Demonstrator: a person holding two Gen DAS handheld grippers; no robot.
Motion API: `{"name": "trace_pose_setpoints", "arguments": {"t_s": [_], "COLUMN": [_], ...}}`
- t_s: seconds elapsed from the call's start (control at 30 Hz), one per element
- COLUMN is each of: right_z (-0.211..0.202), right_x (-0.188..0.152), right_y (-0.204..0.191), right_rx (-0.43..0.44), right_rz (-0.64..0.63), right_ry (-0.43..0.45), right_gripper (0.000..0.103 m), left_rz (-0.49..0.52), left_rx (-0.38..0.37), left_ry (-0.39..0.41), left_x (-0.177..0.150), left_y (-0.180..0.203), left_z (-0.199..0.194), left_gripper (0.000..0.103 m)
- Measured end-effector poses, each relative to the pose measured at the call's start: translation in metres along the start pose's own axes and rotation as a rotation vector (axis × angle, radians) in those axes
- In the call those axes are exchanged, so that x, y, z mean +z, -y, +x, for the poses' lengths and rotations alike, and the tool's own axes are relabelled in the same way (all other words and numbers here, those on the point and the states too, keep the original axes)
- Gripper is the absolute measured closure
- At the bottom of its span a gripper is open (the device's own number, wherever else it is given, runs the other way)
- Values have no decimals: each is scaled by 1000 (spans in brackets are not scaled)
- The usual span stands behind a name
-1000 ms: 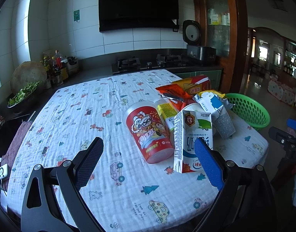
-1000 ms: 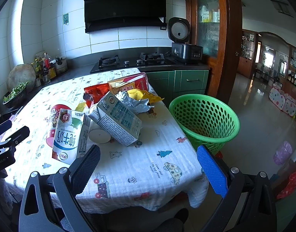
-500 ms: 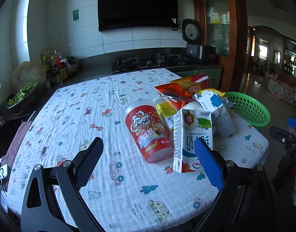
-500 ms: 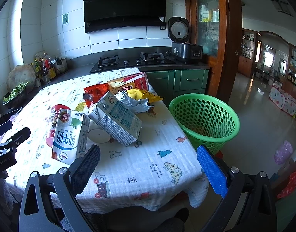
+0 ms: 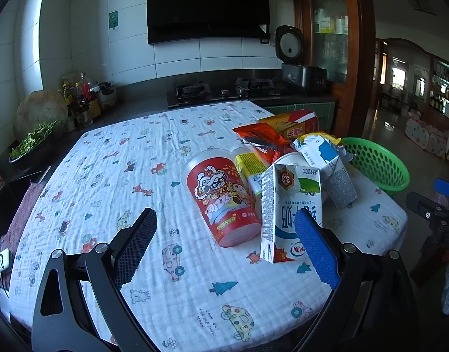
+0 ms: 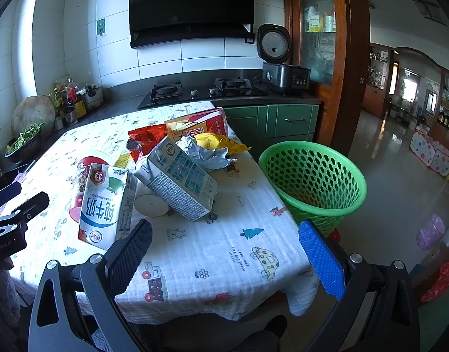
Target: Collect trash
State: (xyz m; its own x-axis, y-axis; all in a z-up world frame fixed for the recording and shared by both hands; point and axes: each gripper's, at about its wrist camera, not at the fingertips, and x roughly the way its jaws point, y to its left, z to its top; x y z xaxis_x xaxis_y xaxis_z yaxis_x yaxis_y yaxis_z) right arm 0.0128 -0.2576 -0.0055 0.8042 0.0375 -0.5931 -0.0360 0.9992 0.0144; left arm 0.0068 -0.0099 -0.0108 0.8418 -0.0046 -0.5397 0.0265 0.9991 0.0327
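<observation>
Both grippers hang wide apart and empty — the left gripper [image 5: 224, 243] low over the patterned tablecloth [image 5: 112, 182], the right gripper [image 6: 225, 252] off the table's corner. Two milk cartons in the trash pile, the upright carton [image 5: 286, 214] and the toppled carton [image 6: 180, 182], plus one red cup [image 5: 221, 202] on its side, a white cup [image 6: 151, 205], and perhaps three crumpled wrappers [image 6: 206, 143] — hard to separate. One green basket [image 6: 315, 182] stands beside the table edge.

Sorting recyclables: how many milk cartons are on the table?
2. An upright milk carton stands nearest the left tool; a tipped carton leans behind it. Others may be hidden in the pile.
</observation>
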Motion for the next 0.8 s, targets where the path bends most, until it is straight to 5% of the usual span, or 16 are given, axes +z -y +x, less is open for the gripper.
{"name": "trace_pose_setpoints", "arguments": {"t_s": [0.8], "right_z": [16], "right_x": [3], "right_y": [-10], "right_rx": [77], "right_rz": [-52], "right_ry": [-9], "right_gripper": [6], "left_rz": [-37], "left_rx": [13], "left_ry": [-13], "left_x": [9], "left_y": [-16], "left_z": [9], "left_gripper": [10]}}
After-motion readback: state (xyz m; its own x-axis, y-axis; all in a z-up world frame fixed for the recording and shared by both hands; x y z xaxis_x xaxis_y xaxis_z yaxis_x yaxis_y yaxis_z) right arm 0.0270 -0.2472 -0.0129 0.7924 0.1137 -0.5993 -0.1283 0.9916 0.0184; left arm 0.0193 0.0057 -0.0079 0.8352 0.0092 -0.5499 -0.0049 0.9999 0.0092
